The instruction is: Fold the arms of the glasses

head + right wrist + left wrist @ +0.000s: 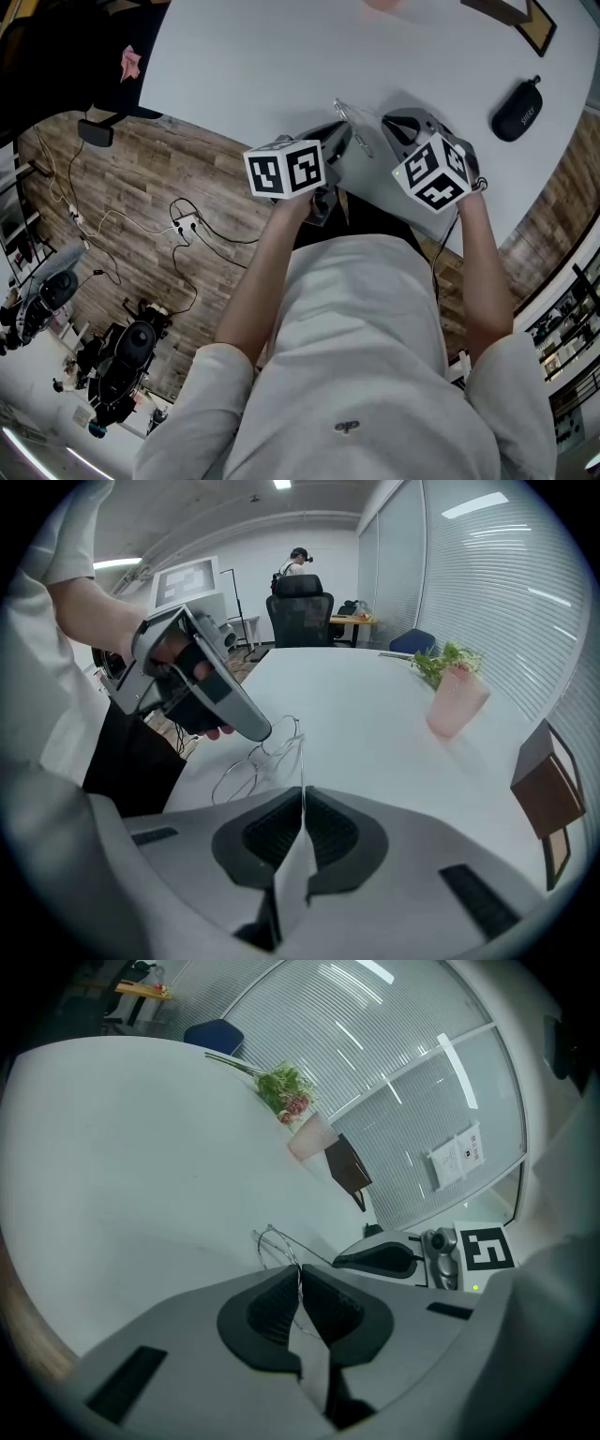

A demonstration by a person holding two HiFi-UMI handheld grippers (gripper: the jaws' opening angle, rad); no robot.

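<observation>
Left gripper (339, 139) reaches in from 7 o'clock in the head view, over the near edge of the table (244, 66). Its jaws are pressed together on the wire rim of the glasses (356, 129), which sit between the two grippers at the picture's 12 o'clock. Right gripper (389, 124) comes in from 5 o'clock, just beside the glasses. In its own view its jaws are closed on one thin arm (302, 761), which runs straight toward 12 o'clock to the lens rims; the left gripper holds those rims from 10 o'clock. A black case (517, 111) lies on the table well apart, at 2 o'clock from the grippers. A pink pot (455, 703) with greenery stands farther off at 1 o'clock
</observation>
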